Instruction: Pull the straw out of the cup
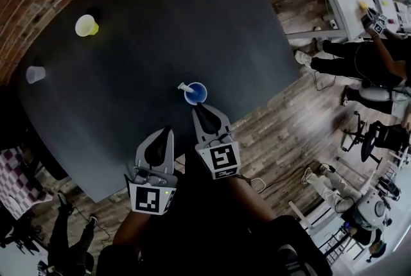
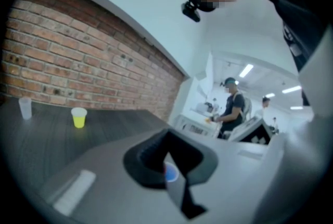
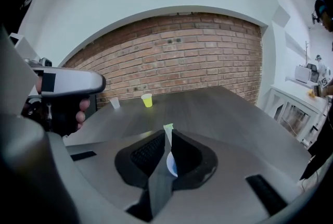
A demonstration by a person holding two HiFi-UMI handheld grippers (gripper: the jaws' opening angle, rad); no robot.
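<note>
Nearest, the left tongs (image 1: 167, 131) are clenched on nothing, held back over the near edge of the desk (image 1: 160, 24). The right tongs (image 1: 201, 110), also clenched and empty, point at the blue cup (image 1: 196, 94) just ahead. The straw (image 1: 183, 86) stands in it, leaning left. Far off are a yellow cup (image 1: 86, 25) and a clear cup (image 1: 34, 74).

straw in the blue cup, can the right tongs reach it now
Probably yes: the right tongs sit just short of the blue cup with nothing between, and the straw stands free. They look shut, so they must open first.
</note>
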